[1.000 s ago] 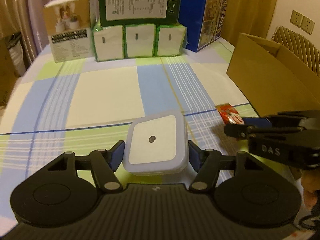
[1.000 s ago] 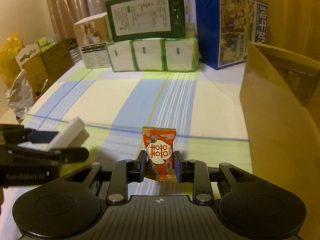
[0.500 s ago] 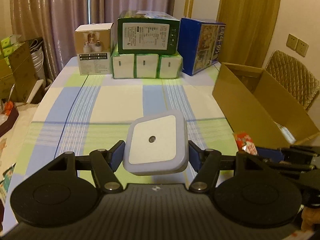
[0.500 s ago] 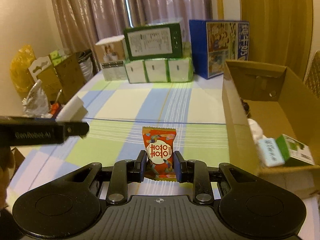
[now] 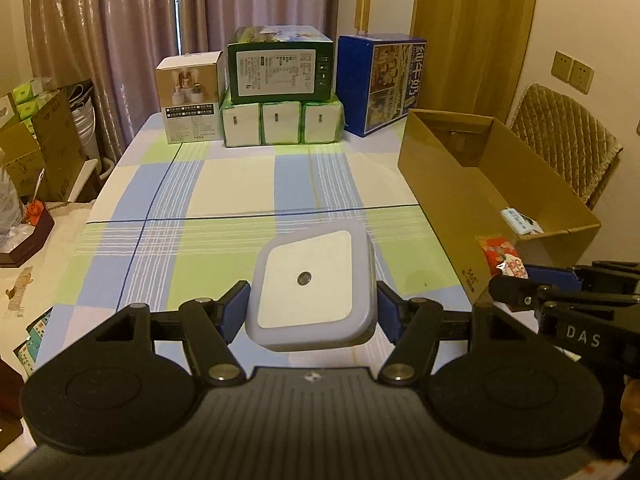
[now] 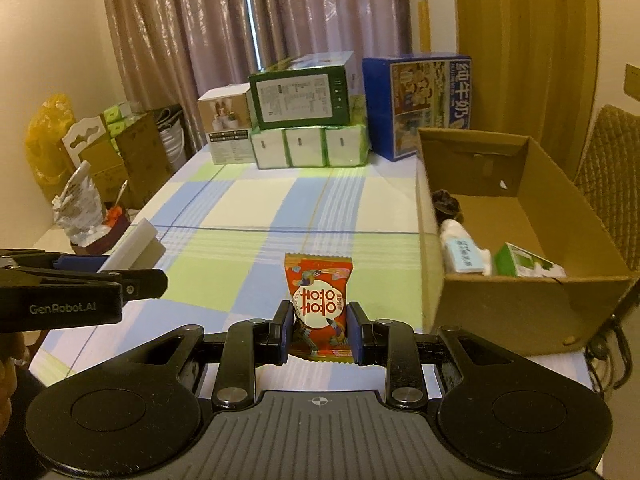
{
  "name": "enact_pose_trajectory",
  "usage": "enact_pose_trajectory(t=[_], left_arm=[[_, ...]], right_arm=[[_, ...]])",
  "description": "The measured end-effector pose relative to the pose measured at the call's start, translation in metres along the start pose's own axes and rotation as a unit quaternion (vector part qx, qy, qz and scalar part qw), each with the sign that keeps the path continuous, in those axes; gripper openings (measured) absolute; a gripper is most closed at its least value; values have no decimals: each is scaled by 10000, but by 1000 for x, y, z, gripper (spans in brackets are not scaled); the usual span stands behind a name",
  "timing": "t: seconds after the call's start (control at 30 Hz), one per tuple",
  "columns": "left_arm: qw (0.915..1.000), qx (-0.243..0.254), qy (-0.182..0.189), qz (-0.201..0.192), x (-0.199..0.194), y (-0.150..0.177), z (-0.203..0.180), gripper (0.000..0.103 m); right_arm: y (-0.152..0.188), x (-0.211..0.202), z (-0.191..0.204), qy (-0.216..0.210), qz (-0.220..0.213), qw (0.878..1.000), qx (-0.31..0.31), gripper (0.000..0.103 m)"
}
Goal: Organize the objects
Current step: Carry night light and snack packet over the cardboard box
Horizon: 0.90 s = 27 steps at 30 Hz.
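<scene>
Left tool (image 5: 312,314) closed flat-on against the two side edges of a square white plastic night-light with a small round sensor at centre (image 5: 312,288), broad face up, carried clear above the checked blue-green-cream cloth of the table (image 5: 224,184). Right tool (image 6: 318,334) pinched on the lower half of a red-orange foil snack packet (image 6: 318,300), upright, printed face to the camera; also held off the table. Side grips probably chosen so each item can drop straight down on release. Likely destination: the open brown cardboard box (image 6: 524,308) at the table's right edge, which already holds a white bottle (image 6: 460,250) and a small green-and-white carton (image 6: 528,262) near its front wall (far end of its floor looks bare). Box walls stand high, so both loads must clear the rim. Right tool sits nearer the box; the left should follow behind it to avoid crossing. Mid-table is open; stacked cartons (image 5: 280,92) line the far edge only.
</scene>
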<state>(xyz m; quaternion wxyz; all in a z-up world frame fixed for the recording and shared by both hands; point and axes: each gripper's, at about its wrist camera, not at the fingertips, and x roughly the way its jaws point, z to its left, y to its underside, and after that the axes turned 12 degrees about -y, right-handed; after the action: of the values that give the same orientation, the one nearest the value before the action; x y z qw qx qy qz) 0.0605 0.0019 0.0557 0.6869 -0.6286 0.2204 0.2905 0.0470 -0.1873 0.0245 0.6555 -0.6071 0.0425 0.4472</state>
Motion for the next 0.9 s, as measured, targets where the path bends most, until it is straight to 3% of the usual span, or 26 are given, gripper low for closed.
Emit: enact_pose_trajectory(t=[0.37,0.9], left_arm=[[9999,146,55,-53,-24,8,-22,61],[9983,329,484,-23,-31,8,-69,61]], right_arm=[[13,-37,-10,154,-80,9998,67,25],[21,-79,-48,680,-221,9971,257,25]])
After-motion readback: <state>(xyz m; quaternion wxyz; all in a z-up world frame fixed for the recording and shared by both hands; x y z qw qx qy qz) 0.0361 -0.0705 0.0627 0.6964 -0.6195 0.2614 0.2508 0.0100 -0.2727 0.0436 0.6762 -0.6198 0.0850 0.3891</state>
